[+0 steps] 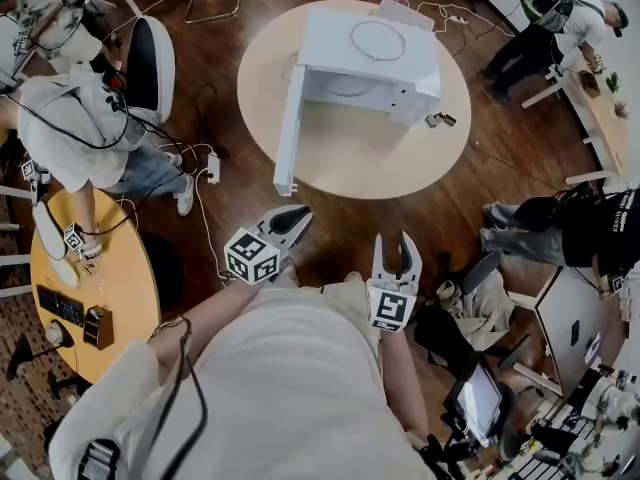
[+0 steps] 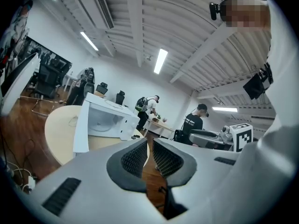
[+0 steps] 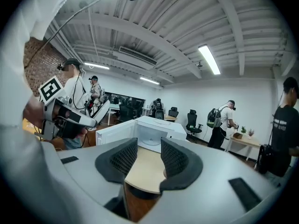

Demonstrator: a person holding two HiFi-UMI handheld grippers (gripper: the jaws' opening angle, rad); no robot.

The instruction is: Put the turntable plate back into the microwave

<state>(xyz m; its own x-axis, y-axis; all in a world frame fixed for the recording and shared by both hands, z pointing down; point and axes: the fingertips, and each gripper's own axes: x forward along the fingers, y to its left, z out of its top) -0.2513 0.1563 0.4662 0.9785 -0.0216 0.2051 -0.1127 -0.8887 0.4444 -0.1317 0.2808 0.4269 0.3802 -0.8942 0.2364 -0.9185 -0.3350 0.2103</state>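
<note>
A white microwave (image 1: 400,63) (image 2: 105,120) (image 3: 154,129) stands on a round pale table (image 1: 350,158) with its door (image 1: 288,133) swung open to the left. A clear round plate (image 1: 378,40) lies on the microwave's top. A pale round shape shows on the cavity floor; what it is I cannot tell. Both grippers hang close to my body, well short of the table. My left gripper (image 1: 300,213) (image 2: 149,146) has its pads barely apart with nothing between them. My right gripper (image 1: 397,243) (image 3: 148,148) stands open and empty, pointed at the microwave.
A small dark object (image 1: 440,120) lies on the table right of the microwave. A person (image 1: 70,128) sits at the left by a small wooden table (image 1: 110,288). Cables and a power strip (image 1: 213,168) lie on the floor. More people (image 1: 560,228) and desks fill the right.
</note>
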